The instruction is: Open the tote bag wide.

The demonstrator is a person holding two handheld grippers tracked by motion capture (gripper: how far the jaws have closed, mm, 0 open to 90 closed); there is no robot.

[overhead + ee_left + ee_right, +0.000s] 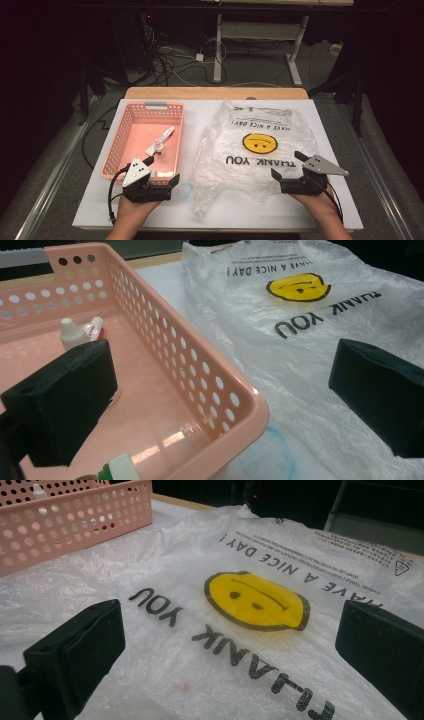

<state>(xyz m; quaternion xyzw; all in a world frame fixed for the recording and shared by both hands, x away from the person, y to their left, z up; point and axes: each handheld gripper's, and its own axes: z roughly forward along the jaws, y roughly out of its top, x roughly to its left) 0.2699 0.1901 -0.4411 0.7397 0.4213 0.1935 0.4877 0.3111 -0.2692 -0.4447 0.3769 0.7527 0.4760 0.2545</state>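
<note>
I am holding my left tool (156, 176) over the near end of the pink basket (129, 119), its jaws spread wide with nothing between them. In the left gripper view one jaw is hanging inside the basket and the other is sitting out over the plastic bag (310, 370), so the basket's near corner is lying between them, untouched. Just ahead of the inner jaw, a small white bottle (74, 333) is standing on the basket floor, with a red-and-white tube (95, 328) lying right beside it. Right under the tool, at the basket's near end, a white cap with a green band (117, 469) is peeking in.

I am holding my right tool (291, 165) over the near right part of the bag, jaws likewise spread and pinching nothing. The bag is lying flat on the white counter (340, 200), stretching ahead of this tool and to its left, its yellow smiley face (256, 601) sitting just ahead between the jaws.
</note>
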